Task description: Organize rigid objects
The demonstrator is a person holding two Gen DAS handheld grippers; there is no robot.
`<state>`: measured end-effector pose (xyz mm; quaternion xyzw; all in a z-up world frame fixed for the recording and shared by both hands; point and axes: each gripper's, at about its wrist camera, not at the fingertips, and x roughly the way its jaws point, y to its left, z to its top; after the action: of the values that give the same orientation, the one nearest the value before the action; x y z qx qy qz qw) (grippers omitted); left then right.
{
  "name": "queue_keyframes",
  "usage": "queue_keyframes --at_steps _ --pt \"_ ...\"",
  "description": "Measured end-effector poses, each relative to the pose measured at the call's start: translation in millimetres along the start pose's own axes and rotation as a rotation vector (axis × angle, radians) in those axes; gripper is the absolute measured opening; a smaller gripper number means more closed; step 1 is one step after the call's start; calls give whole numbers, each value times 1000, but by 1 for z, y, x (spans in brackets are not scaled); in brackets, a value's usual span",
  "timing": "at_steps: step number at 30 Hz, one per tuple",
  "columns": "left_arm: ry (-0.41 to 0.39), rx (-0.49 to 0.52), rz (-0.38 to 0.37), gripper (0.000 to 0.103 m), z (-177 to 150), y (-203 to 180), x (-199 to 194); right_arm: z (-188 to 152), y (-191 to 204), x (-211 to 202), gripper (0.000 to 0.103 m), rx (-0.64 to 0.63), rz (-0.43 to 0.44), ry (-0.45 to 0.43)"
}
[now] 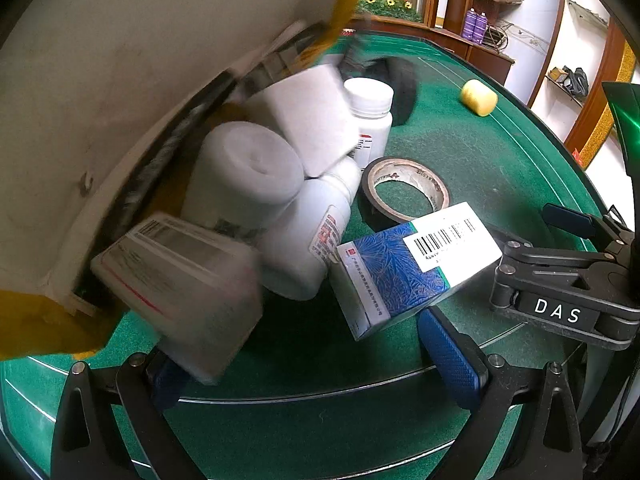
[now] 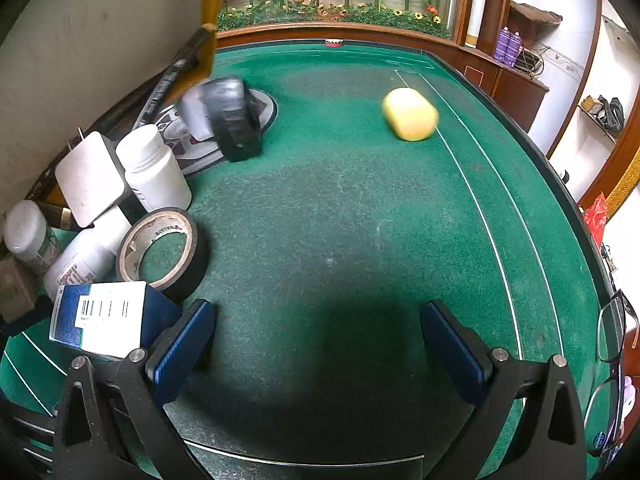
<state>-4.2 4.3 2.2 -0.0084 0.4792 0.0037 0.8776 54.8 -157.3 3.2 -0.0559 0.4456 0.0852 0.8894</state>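
Observation:
A heap of rigid objects lies on the green felt table [image 2: 340, 220] by the wall. It holds white bottles [image 1: 370, 116] [image 2: 154, 168], a white roll [image 1: 248, 168], a black tape roll [image 1: 404, 192] [image 2: 164, 248], a blue and white box [image 1: 404, 268] [image 2: 104, 316] and a blurred white box [image 1: 180, 284]. A yellow cylinder [image 2: 410, 114] [image 1: 478, 97] lies apart on the felt. My left gripper [image 1: 316, 364] is open with its fingers around the heap's near edge. My right gripper [image 2: 316, 348] is open and empty over bare felt; it also shows in the left wrist view [image 1: 560, 280].
A black wheel-like object [image 2: 234, 120] rests on a round plate [image 2: 264, 106] at the back left. A beige wall [image 2: 92, 40] bounds the left side. The table's wooden rim [image 2: 520, 92] curves along the back and right. Eyeglasses [image 2: 614, 328] lie at the right edge.

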Motion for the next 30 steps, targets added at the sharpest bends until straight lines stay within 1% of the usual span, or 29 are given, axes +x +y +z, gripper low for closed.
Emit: queue_keyframes --at_steps 30 --pt "3 3 0 103 1 5 -3 1 2 -2 103 0 0 0"
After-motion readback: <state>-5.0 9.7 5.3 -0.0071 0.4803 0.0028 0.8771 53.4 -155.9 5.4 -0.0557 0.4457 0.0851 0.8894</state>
